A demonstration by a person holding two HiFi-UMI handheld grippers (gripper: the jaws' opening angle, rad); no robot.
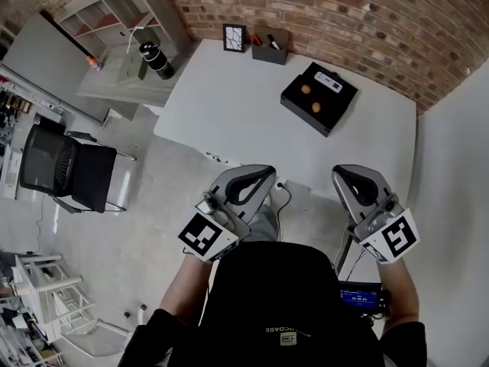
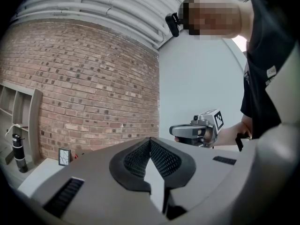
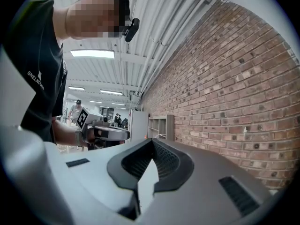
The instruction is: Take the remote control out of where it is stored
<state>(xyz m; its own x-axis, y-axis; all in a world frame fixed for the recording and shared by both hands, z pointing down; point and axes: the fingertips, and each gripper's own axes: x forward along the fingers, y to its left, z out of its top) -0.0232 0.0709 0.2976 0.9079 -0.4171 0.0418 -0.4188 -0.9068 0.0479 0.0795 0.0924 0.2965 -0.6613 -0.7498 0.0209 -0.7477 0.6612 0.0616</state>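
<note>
Steep look down onto a white table (image 1: 229, 105) set against a red brick wall (image 1: 344, 14). Toward the far right of the table, a shallow black box (image 1: 338, 107), open on top. Inside it, at the far corner, the remote control (image 1: 328, 81): small, pale, lying flat, touched by neither gripper. In the same box, two small brown round things (image 1: 306, 89), apart from each other. Further left along the wall, a little picture frame (image 1: 234, 38) and a dark holder (image 1: 271, 46) with red items in it. Off the table's left end, a black bottle (image 1: 157, 60) on a lower grey surface, and a black office chair (image 1: 69, 170) on the floor. At the table's near edge, side by side, the left gripper (image 1: 256, 176) and the right gripper (image 1: 353, 176), one in each hand, pointing level across the table and well apart from the box. Both pairs of jaws clenched tip to tip, grasping nothing. Lowest in the frame, the person's black top (image 1: 290, 304) and bare forearms.
</note>
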